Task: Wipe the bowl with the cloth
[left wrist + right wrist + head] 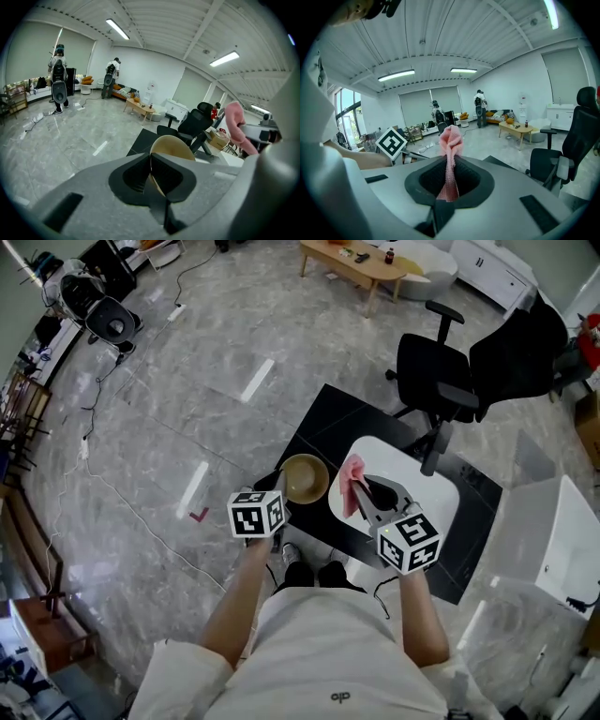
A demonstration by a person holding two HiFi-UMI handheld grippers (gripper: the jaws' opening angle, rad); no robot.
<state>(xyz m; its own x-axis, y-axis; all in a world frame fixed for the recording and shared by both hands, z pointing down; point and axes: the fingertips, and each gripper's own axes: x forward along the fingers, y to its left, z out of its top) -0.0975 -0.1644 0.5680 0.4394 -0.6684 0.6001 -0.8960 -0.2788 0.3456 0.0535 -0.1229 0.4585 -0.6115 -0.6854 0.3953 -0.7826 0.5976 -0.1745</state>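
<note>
bowl (pixel 305 478): your bowl looks smooth, matt tan, wood-like.
cloth (pixel 450 154): your cloth is pink knit fabric with a rough weave.
left gripper (pixel 151 164), right gripper (pixel 448 180): your shells are matt grey plastic.
floor (pixel 187 409): glossy grey, marble-look.
table (pixel 441 498): smooth white.

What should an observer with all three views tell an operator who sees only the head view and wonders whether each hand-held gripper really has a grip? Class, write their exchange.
Operator: In the head view the left hand-held gripper meets the bowl. Is it gripping?
Observer: Yes. The left gripper view shows its jaws shut on the bowl's rim.
Operator: And the right hand-held gripper?
Observer: The right gripper view shows it pinching the pink cloth, which stands up past the jaws.
</note>
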